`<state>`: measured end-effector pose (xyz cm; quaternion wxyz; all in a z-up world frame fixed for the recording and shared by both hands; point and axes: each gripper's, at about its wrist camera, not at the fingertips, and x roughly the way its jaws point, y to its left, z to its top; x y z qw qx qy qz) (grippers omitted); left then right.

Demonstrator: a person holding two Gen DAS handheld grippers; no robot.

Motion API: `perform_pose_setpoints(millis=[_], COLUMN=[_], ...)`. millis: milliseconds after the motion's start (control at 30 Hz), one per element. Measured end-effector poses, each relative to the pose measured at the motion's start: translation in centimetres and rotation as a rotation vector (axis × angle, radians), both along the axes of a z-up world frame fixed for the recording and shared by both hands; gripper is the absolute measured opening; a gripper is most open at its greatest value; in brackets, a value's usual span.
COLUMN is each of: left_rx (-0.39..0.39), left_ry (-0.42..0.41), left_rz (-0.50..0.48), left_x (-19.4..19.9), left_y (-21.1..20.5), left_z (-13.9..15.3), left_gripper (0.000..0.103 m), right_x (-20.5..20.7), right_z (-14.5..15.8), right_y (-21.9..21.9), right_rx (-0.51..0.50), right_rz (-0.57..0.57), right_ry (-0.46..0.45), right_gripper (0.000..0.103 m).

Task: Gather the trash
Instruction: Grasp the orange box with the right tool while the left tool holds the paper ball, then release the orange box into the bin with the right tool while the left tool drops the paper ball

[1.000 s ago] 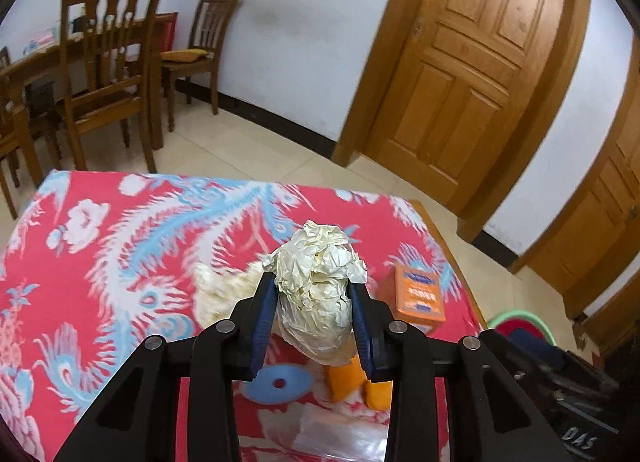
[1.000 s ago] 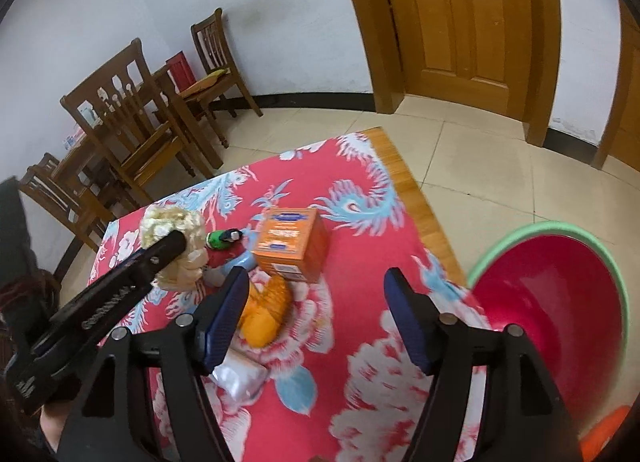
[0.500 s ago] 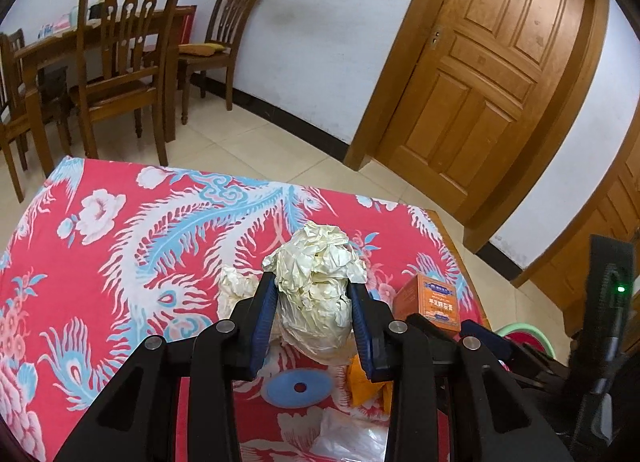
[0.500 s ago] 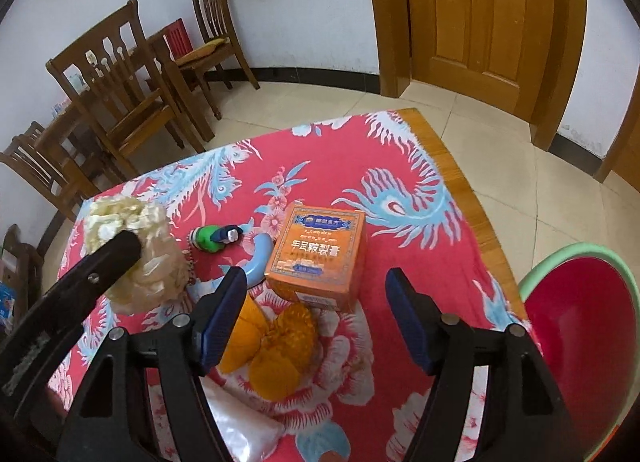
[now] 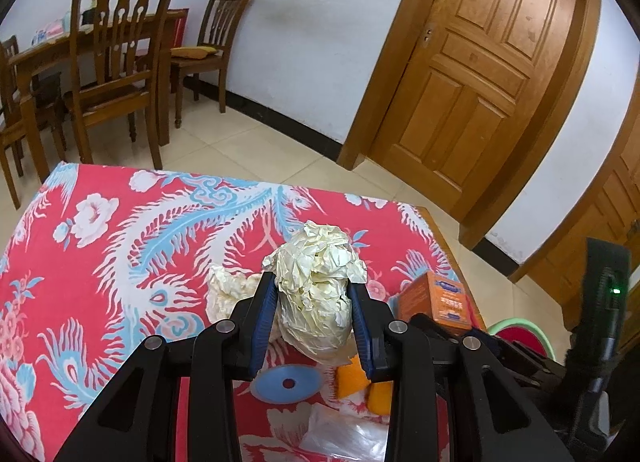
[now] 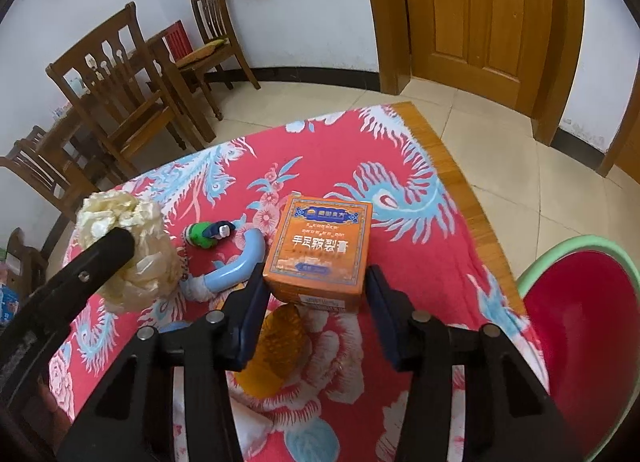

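My left gripper (image 5: 314, 294) is shut on a crumpled cream paper ball (image 5: 316, 290) and holds it above the red flowered tablecloth (image 5: 120, 246); the ball also shows in the right wrist view (image 6: 128, 250). My right gripper (image 6: 316, 282) is open, with its jaws on either side of an orange carton (image 6: 320, 250), close to it but apart. The carton lies flat on the cloth and shows in the left wrist view (image 5: 440, 298). A red basin with a green rim (image 6: 580, 334) stands beyond the table's right edge.
On the cloth lie an orange wrapper (image 6: 280, 346), a blue curved piece (image 6: 236, 270), a small green bottle (image 6: 206, 234), a blue disc (image 5: 286, 382), a clear plastic bag (image 5: 344, 438) and another cream wad (image 5: 228, 294). Wooden chairs (image 5: 120, 62) and a door (image 5: 480, 62) stand behind.
My right gripper has moved forward and down until its open jaws flank the orange carton. My left gripper still holds the paper ball, and has drifted slightly.
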<state>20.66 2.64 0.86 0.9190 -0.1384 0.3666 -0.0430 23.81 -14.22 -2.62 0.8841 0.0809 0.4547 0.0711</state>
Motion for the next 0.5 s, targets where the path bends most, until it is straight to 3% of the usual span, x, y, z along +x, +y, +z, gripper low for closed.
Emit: perform_pose_setpoints(millis=[500], left_rx=[0.005], left_ry=[-0.052], left_rz=[-0.088], left_x=[-2.5], left_y=[-3.6], left_z=[3.3], left_gripper=[0.036], right_x=[-6.2], right_z=[5.2], right_y=[-4.6], right_rx=[0.037], right_rz=[-0.026], right_ry=[-0.104], right_gripper=[0.051])
